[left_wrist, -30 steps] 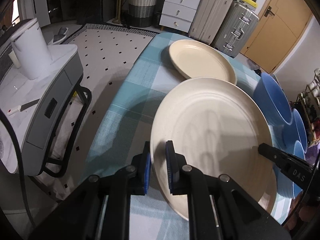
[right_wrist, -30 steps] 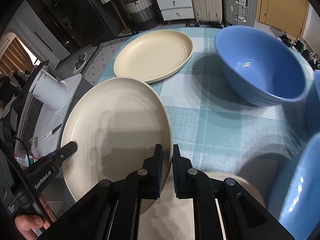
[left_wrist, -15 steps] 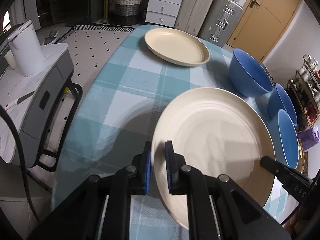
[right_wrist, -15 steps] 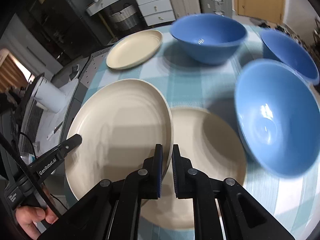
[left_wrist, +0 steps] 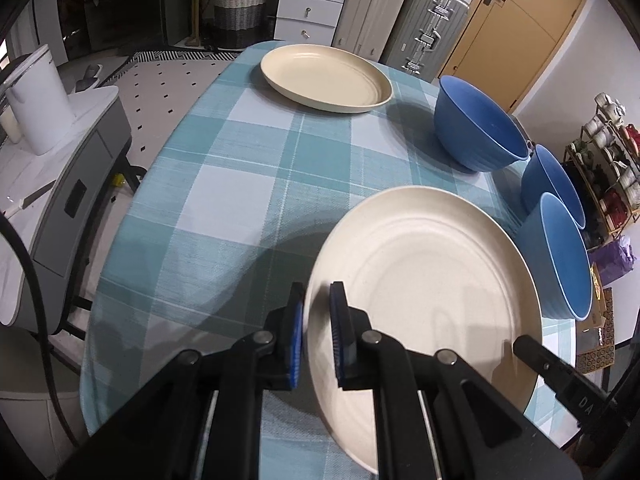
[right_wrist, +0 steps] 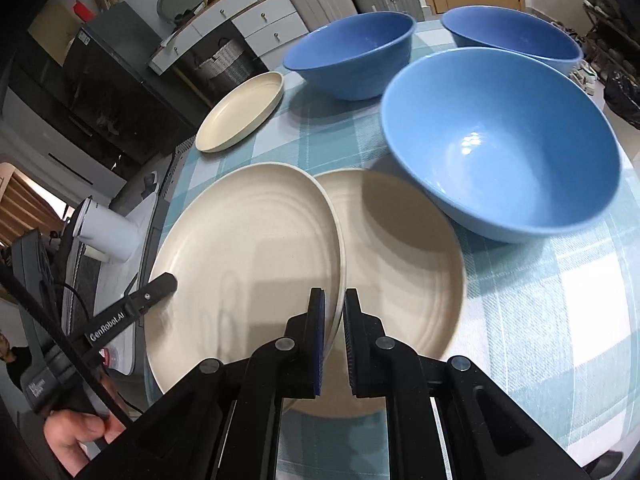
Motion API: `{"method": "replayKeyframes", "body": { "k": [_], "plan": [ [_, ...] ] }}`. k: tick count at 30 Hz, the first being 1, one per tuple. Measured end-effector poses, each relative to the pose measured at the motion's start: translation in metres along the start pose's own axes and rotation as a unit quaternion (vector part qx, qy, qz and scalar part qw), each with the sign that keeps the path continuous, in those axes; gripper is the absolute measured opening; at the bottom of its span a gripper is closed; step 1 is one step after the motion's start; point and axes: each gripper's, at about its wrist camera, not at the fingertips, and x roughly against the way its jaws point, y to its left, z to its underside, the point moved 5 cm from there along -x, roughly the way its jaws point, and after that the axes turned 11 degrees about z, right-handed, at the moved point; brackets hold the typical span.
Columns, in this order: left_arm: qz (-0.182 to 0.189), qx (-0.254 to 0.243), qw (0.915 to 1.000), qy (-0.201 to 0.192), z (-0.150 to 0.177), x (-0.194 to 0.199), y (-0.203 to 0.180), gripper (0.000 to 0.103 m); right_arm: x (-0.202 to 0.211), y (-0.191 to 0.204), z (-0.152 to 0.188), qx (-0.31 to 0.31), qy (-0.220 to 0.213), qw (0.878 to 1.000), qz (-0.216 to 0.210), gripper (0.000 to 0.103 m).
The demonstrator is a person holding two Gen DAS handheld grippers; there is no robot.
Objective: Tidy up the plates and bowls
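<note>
Both grippers hold one cream plate (left_wrist: 424, 280) by opposite rims, above the checked tablecloth. My left gripper (left_wrist: 317, 332) is shut on its left rim. My right gripper (right_wrist: 334, 336) is shut on its right rim; the plate (right_wrist: 248, 264) hangs tilted, partly over a second cream plate (right_wrist: 400, 264) lying on the table. A third cream plate (left_wrist: 324, 78) lies at the far end, also in the right wrist view (right_wrist: 240, 116). Three blue bowls (right_wrist: 500, 140) (right_wrist: 352, 56) (right_wrist: 512, 36) stand along the right side.
The table (left_wrist: 240, 184) has a teal checked cloth and its left edge drops to the floor. A grey cart (left_wrist: 60, 168) with a white jug (left_wrist: 38, 100) stands left of the table. Suitcases and drawers (left_wrist: 312, 8) stand beyond.
Both grippers have carried the held plate toward the near end of the table, so it now hangs partly over the plate lying there. Both grips are unchanged.
</note>
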Motion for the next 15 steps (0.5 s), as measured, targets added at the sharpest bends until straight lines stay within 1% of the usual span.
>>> {"method": "replayKeyframes", "body": {
  "k": [4,9,13,15],
  "plan": [
    [0.006,-0.001,1.0000,0.003,0.003,-0.006,-0.003,0.010,0.004,-0.006,0.010,-0.011,-0.015,1.000,0.008,0.009],
    [0.012,-0.011,0.9998,0.012,0.007,-0.011,-0.009,0.010,0.005,-0.020,0.024,-0.026,-0.014,1.000,0.010,0.010],
    [0.016,-0.017,0.9997,0.013,0.009,-0.013,-0.014,0.010,0.009,-0.024,0.028,-0.027,-0.025,0.999,0.018,0.010],
    [0.016,-0.018,0.9996,0.013,0.010,-0.014,-0.017,0.010,0.009,-0.029,0.031,-0.036,-0.023,0.999,0.020,0.010]
  ]
}}
